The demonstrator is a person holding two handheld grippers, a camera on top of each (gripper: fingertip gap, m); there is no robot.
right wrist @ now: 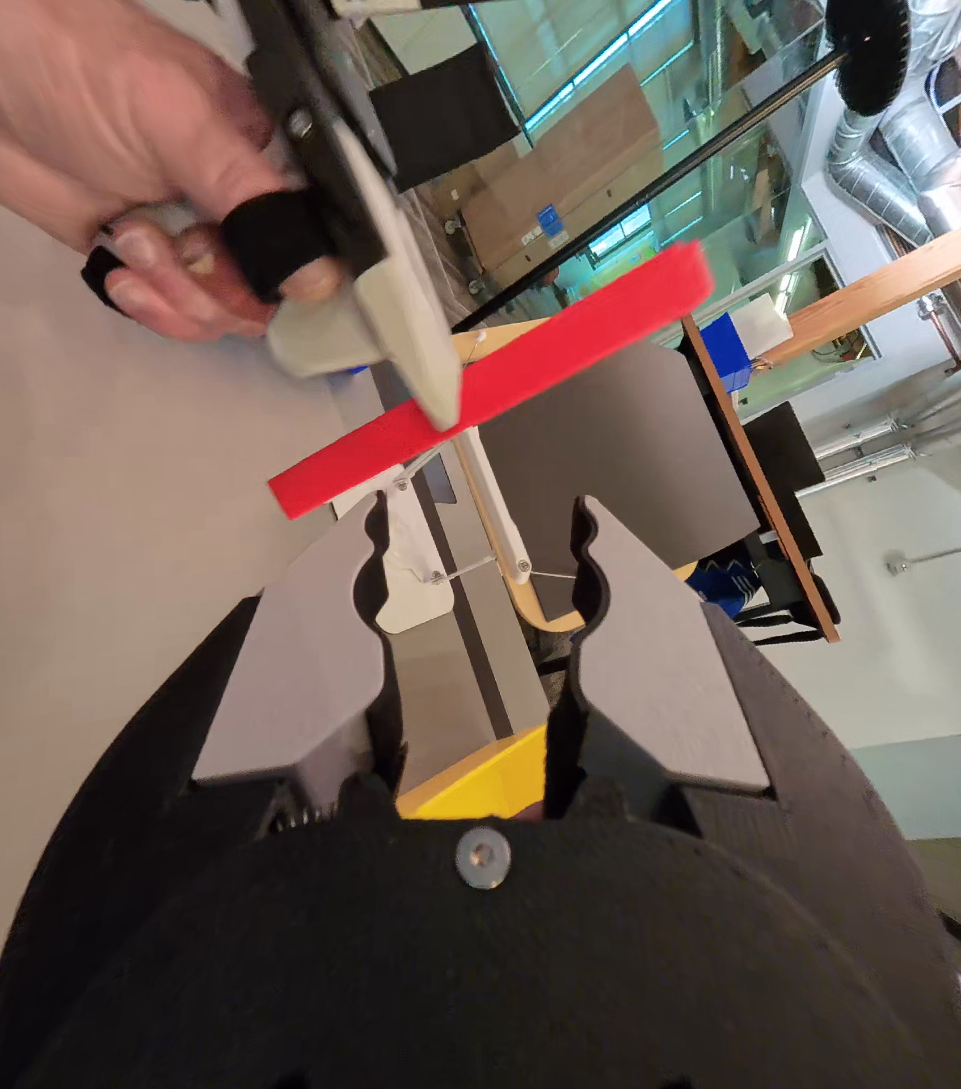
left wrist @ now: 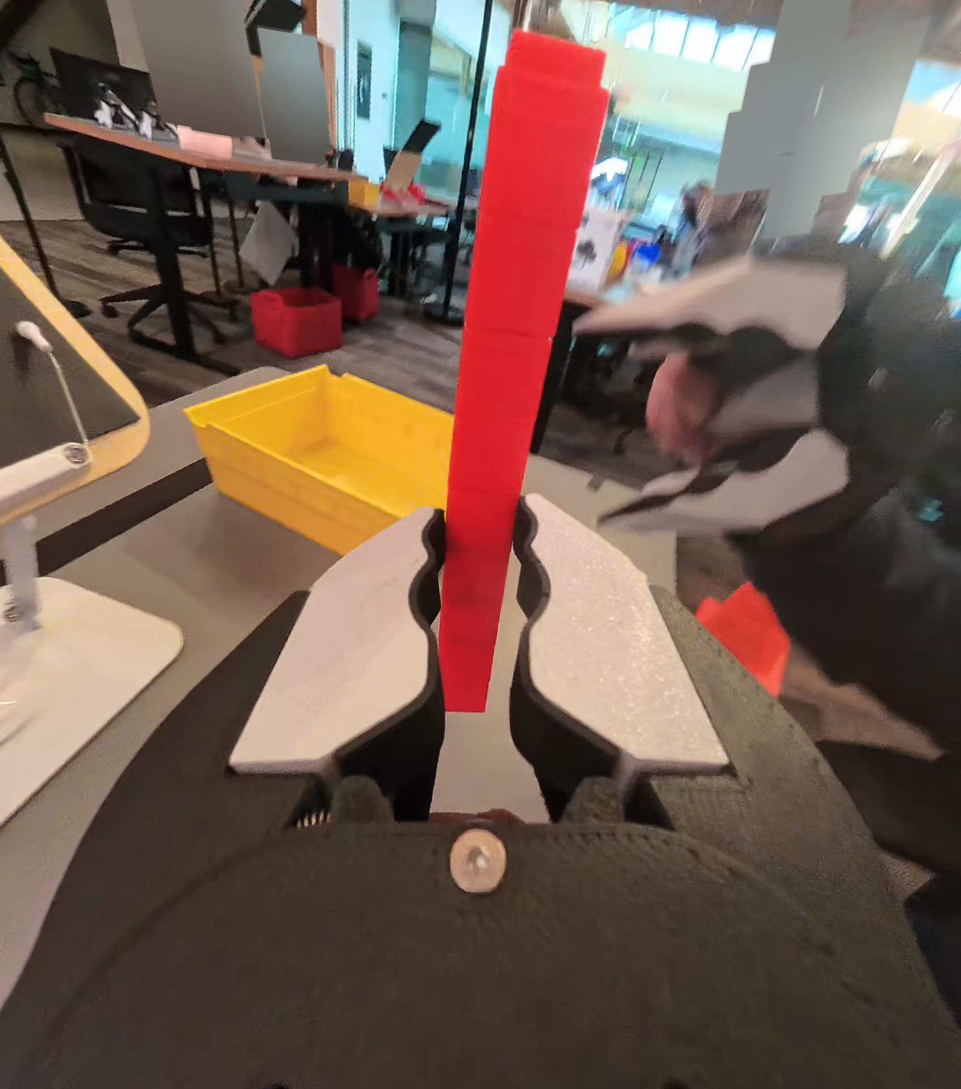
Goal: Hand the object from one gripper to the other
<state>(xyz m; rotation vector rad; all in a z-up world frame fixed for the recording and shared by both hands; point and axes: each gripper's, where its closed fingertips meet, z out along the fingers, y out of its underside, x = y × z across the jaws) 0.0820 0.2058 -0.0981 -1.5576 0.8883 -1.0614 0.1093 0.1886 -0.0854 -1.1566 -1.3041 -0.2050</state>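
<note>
Left gripper (left wrist: 479, 518) clenched on the red block stick (left wrist: 525, 283), stick rising toward twelve o'clock from between its jaws, yellow bin (left wrist: 313, 448) at ten o'clock, right gripper (right wrist: 481, 507) spread wide, empty, stick just past its fingertips, apart.

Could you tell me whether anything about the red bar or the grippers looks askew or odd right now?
Nothing looks damaged. The red block bar sits shut in the left gripper, held near one end, so most of it sticks out unsupported. The right gripper is open and not touching it.
</note>
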